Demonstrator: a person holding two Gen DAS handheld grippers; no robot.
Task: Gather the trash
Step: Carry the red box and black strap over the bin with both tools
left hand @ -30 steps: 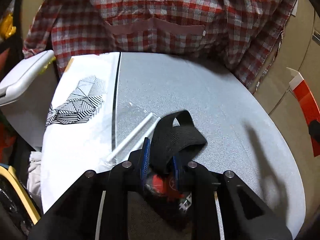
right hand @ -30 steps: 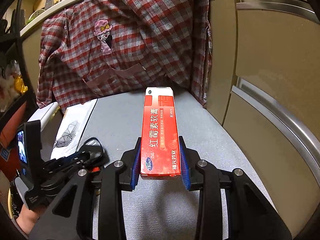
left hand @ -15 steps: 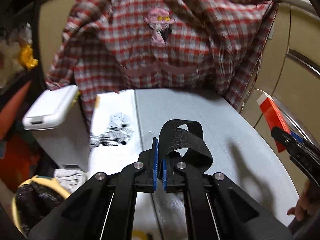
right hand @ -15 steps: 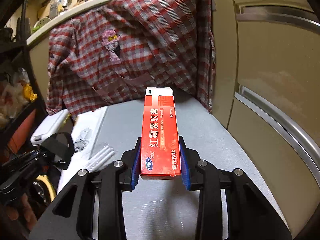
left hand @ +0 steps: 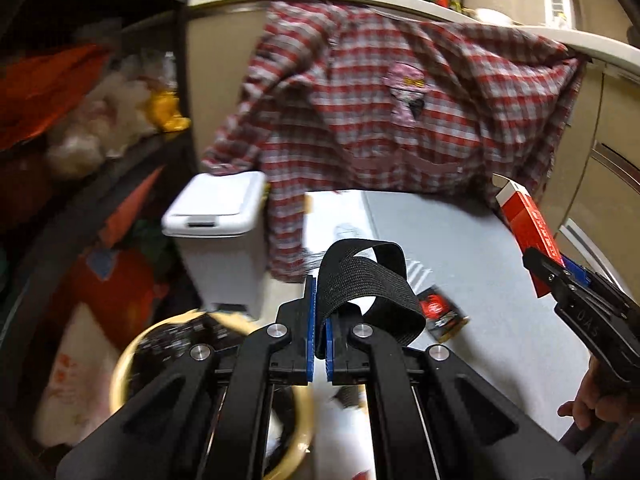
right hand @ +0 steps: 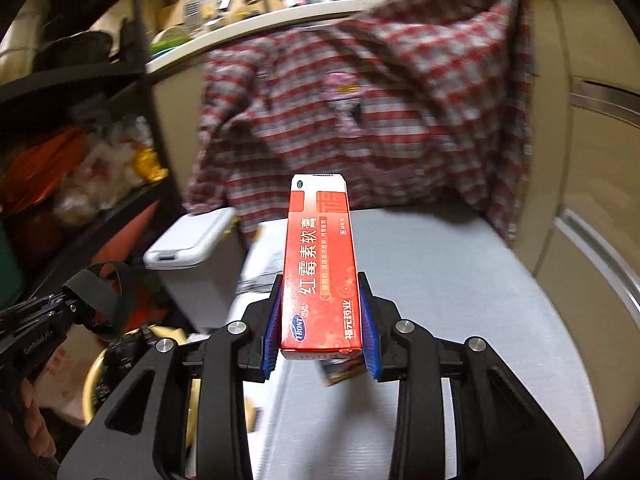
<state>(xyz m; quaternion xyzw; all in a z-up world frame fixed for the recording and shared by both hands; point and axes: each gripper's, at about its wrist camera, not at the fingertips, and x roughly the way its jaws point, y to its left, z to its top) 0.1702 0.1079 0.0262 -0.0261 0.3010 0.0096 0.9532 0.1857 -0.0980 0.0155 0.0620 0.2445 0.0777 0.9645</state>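
- Grey table (left hand: 460, 240) against beige cabinets, with a plaid shirt (left hand: 400, 120) draped over the counter edge behind it; dark shelving on the left, both views motion-blurred.
- Left gripper (left hand: 319, 344): clenched on a black elastic strap (left hand: 368, 280), pinched between the blue pads with its loop standing up and flopping right.
- Change over the last second: this gripper has lifted off the table and swung left. A second ago it sat low over the tabletop with a clear wrapper beside the strap; now its tips hang past the table's left edge.
- Below and left of it: a yellow-rimmed bin (left hand: 132, 356) with a dark liner. Behind that, a white lidded bin (left hand: 216, 216), lid closed.
- Judgement: strap is picked up and in transit; the open yellow-rimmed bin looks the likely drop point, with the tips near or just over its rim.
- Right gripper (right hand: 320, 344): grasping a red medicine box (right hand: 318, 268) by its lower end, box pointing forward, clear of the table.
- That box has stayed in the same grip throughout while the view shifted left, so it seems headed for the same bin (right hand: 96, 368), low left in the right view.
- Left on the table: a small dark packet (left hand: 440, 312) with a red mark, just right of the strap.
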